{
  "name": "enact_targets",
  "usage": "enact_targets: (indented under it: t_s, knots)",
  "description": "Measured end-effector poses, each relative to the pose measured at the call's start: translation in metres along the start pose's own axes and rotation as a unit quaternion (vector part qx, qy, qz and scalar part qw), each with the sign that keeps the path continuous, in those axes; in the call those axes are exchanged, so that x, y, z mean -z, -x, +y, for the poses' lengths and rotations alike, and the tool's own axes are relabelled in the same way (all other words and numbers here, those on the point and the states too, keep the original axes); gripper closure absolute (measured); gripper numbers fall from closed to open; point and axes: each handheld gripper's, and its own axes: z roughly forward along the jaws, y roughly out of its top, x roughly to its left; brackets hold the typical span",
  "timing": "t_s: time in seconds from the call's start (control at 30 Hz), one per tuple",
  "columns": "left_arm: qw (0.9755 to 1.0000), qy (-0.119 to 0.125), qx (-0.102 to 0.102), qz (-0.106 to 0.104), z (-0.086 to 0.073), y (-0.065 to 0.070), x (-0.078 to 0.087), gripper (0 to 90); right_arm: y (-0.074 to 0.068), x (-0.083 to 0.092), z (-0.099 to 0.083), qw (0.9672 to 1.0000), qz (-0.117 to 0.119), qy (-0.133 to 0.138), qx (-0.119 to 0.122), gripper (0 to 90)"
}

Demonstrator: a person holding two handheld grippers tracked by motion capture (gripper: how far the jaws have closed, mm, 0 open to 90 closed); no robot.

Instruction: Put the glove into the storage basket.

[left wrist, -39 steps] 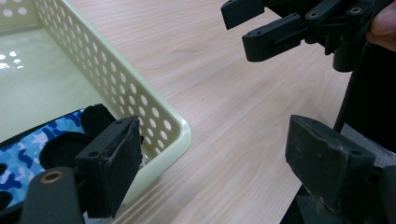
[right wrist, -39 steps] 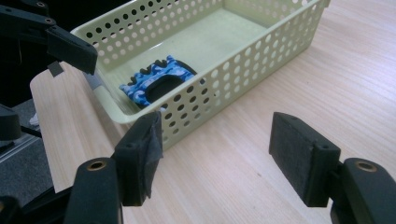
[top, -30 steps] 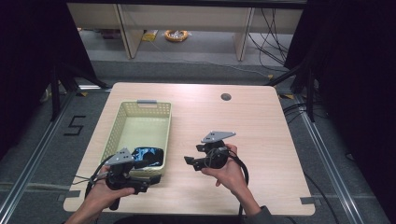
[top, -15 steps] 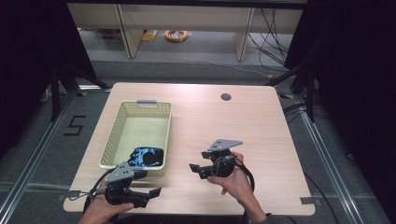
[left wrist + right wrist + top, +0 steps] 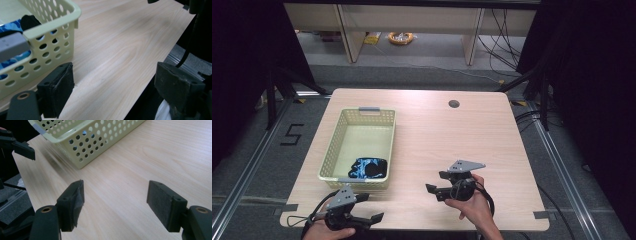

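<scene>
Both tools, left (image 5: pixel 367 214) & right (image 5: pixel 436 188), are held w/ jaws apart, nothing between. Blue-black cloth (image 5: pixel 368 167) in basket (image 5: pixel 364 114), just beyond left tool, is judged soft, light; best pinched at a raised fold.

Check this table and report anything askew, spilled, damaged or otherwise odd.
Nothing stands out. The pale yellow perforated plastic basket sits flat and square on the light wooden table, with the blue-and-black patterned cloth bundle inside its near end. Nothing is spilled or broken. The left gripper and right gripper are both open and empty.
</scene>
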Motion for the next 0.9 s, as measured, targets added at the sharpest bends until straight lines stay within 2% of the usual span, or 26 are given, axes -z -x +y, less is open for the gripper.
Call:
enact_targets:
  t_s: [0.03, 0.07, 0.1, 0.13, 0.17, 0.23, 0.27, 0.3, 0.33, 0.37, 0.4, 0.43, 0.47, 0.5, 0.57, 0.6, 0.63, 0.67, 0.7, 0.77, 0.8, 0.83, 0.87, 0.9]
  knots:
    - [1.0, 0.002, 0.001, 0.0, -0.002, 0.0, -0.002, 15.4, 0.0, 0.0, -0.001, 1.0, -0.004, 0.0, -0.001, 30.2]
    - [1.0, -0.005, -0.004, 0.006, -0.004, 0.0, -0.002, 15.4, 0.002, -0.001, -0.004, 1.0, 0.004, 0.001, 0.007, 29.4]
    - [0.9999, -0.009, 0.005, 0.007, -0.006, 0.001, -0.004, 15.4, 0.001, 0.0, -0.006, 1.0, 0.001, -0.004, 0.006, 28.2]
    - [0.9999, -0.003, -0.006, 0.008, -0.008, 0.001, -0.005, 15.4, -0.001, -0.001, -0.009, 1.0, -0.001, -0.006, -0.002, 27.3]
    - [0.9996, -0.018, -0.019, 0.012, -0.01, -0.001, -0.005, 15.4, 0.001, 0.0, -0.01, 0.9999, -0.007, -0.005, 0.011, 26.8]
    - [0.9996, -0.024, -0.013, 0.008, -0.012, 0.0, -0.006, 15.4, 0.0, -0.001, -0.014, 0.9999, 0.001, -0.002, 0.012, 25.8]
    - [0.9997, -0.017, -0.012, 0.011, -0.014, 0.001, -0.007, 15.4, -0.001, 0.0, -0.016, 0.9999, -0.009, 0.0, 0.01, 25.6]
    - [0.9995, -0.026, -0.012, 0.009, -0.014, 0.001, -0.007, 15.4, -0.001, 0.0, -0.017, 0.9999, -0.003, -0.005, 0.009, 25.1]
    - [0.9997, -0.021, -0.009, 0.012, -0.016, 0.001, -0.008, 15.4, -0.004, 0.0, -0.02, 1.0, -0.001, -0.008, -0.004, 24.5]
    - [0.9993, -0.035, -0.013, 0.009, -0.016, 0.0, -0.007, 15.4, -0.002, -0.001, -0.021, 0.9999, 0.008, -0.003, 0.009, 24.4]
    - [0.9994, -0.027, -0.013, 0.014, -0.017, 0.0, -0.008, 15.5, -0.003, -0.001, -0.023, 1.0, 0.008, -0.003, 0.005, 24.4]
    - [0.9992, -0.034, -0.014, 0.014, -0.017, -0.001, -0.007, 15.4, -0.003, -0.001, -0.025, 1.0, 0.007, -0.002, 0.006, 24.3]
    - [0.9992, -0.035, -0.011, 0.014, -0.017, -0.001, -0.006, 15.4, -0.004, 0.0, -0.027, 1.0, -0.002, -0.001, 0.006, 24.2]
    - [0.9994, -0.03, -0.002, 0.016, -0.018, -0.001, -0.006, 15.4, -0.004, 0.001, -0.029, 1.0, 0.002, -0.006, 0.007, 24.2]
    - [0.9994, -0.025, -0.007, 0.022, -0.019, -0.001, -0.007, 15.4, -0.006, 0.001, -0.033, 0.9999, 0.004, -0.012, 0.01, 24.0]
    - [0.9992, -0.034, -0.008, 0.021, -0.019, -0.002, -0.005, 15.5, -0.007, 0.002, -0.035, 0.9999, -0.007, -0.008, 0.01, 24.0]
    - [0.9991, -0.033, -0.01, 0.026, -0.02, -0.002, -0.006, 15.4, -0.007, 0.002, -0.037, 0.9998, 0.005, -0.012, 0.012, 23.8]
    - [0.9991, -0.038, -0.006, 0.02, -0.021, -0.002, -0.005, 15.4, -0.009, 0.003, -0.039, 0.9997, -0.006, -0.019, 0.011, 23.7]
    - [0.9991, -0.038, -0.005, 0.02, -0.021, -0.002, -0.005, 15.5, -0.009, 0.003, -0.041, 0.9997, 0.002, -0.019, 0.016, 23.6]
    - [0.9992, -0.03, -0.007, 0.025, -0.022, -0.001, -0.007, 15.4, -0.012, 0.004, -0.045, 0.9994, -0.013, -0.025, 0.02, 23.2]
    - [0.999, -0.038, 0.002, 0.023, -0.023, 0.0, -0.006, 15.4, -0.012, 0.005, -0.046, 0.9991, -0.01, -0.031, 0.027, 23.2]
    - [0.9987, -0.043, -0.003, 0.027, -0.023, -0.001, -0.006, 15.4, -0.011, 0.006, -0.049, 0.9989, -0.01, -0.03, 0.035, 23.0]
    - [0.9988, -0.039, -0.005, 0.028, -0.023, 0.0, -0.007, 15.4, -0.013, 0.007, -0.051, 0.999, -0.017, -0.031, 0.028, 23.0]
    - [0.9986, -0.043, -0.014, 0.028, -0.023, -0.001, -0.006, 15.4, -0.013, 0.008, -0.052, 0.9989, -0.017, -0.029, 0.032, 23.0]
